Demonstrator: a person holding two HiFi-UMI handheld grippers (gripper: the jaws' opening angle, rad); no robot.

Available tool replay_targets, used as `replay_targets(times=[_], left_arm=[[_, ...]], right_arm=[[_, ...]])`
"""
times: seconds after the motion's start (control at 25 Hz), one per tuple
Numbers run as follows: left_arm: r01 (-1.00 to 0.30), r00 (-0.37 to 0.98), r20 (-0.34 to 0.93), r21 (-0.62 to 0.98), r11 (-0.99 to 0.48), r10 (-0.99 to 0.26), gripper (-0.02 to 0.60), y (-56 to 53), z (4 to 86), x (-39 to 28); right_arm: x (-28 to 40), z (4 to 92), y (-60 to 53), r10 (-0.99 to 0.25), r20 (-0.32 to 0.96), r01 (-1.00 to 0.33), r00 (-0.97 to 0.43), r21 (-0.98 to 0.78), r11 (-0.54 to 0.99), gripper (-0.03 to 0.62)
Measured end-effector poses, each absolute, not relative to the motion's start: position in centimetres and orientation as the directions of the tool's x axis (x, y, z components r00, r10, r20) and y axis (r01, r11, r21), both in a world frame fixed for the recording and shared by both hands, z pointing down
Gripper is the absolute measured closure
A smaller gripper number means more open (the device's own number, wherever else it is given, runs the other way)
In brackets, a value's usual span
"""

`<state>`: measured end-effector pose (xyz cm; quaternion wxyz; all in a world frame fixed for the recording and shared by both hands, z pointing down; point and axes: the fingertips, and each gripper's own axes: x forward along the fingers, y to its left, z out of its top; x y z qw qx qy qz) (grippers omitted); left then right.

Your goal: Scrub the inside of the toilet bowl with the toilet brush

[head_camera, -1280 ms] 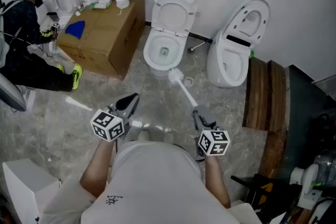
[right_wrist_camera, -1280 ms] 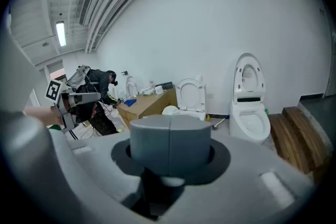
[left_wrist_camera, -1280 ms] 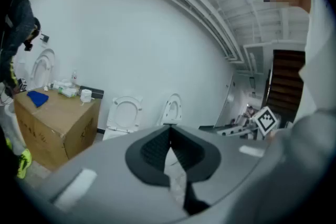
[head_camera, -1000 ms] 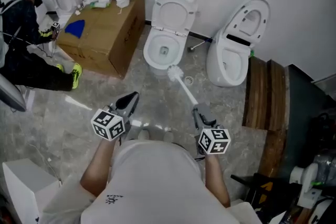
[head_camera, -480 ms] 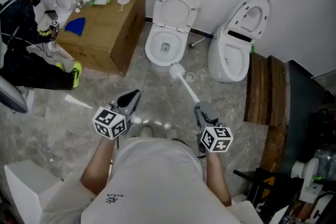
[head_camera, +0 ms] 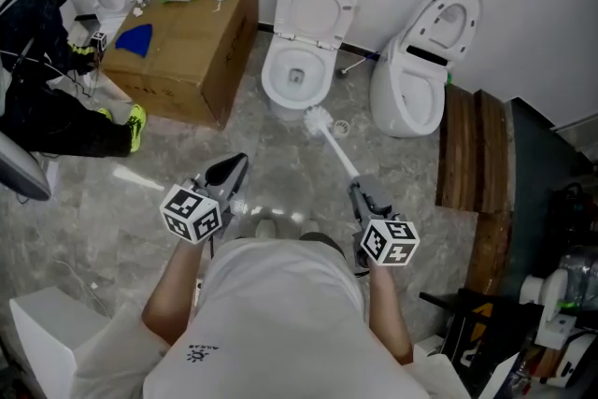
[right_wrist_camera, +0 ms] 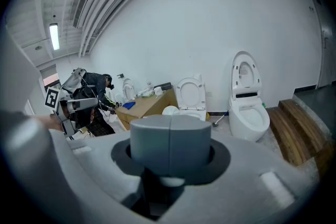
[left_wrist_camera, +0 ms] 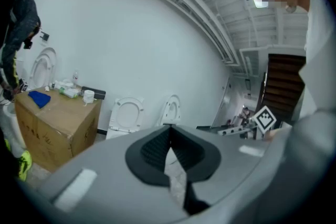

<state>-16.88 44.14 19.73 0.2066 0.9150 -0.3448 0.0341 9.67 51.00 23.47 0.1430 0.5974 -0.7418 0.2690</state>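
A person stands on a grey stone-patterned floor [head_camera: 140, 201], seen from above, with a tool in each hand. The right tool [head_camera: 357, 190] is clamped on the near end of a long white toilet brush [head_camera: 334, 148]. In the right gripper view its jaws sit pressed together with the pale handle showing just beneath them. The handle slants away and to the left. The bristle head [head_camera: 318, 120] ends just in front of the near rim of the white open toilet bowl [head_camera: 271, 84], outside it. Whether the head touches the bowl's front cannot be told.

The left tool [head_camera: 238, 165] hangs over the floor, well left of the brush. Its jaws meet at the tips with nothing between them.

A brown cardboard box [head_camera: 177, 33] stands left of the bowl, and a second white toilet [head_camera: 416, 89] stands to its right.

The task appears to be at its opening. The brush is gripped and aimed at the bowl, but no bristle is inside yet. Lifting the head over the rim and all the scrubbing look to be left to do.
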Motion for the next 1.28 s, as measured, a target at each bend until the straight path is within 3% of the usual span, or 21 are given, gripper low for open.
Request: replay_targets(times=[0.76, 1.28], left_arm=[[-0.661, 0.742, 0.199, 0.38, -0.647, -0.641, 0.594, 43.8, 20.0, -21.1], [-0.686, 0.723, 0.227, 0.341, -0.643, -0.652, 0.594, 38.0, 20.1, -18.2]], right_arm=[[7.8, 21.6, 48.6, -0.83, 0.498, -0.962, -0.252, -0.219, 0.161, 0.448], [9.7, 22.6, 41.7, -0.818, 0.495, -0.95, -0.294, -0.244, 0.193, 0.448]])
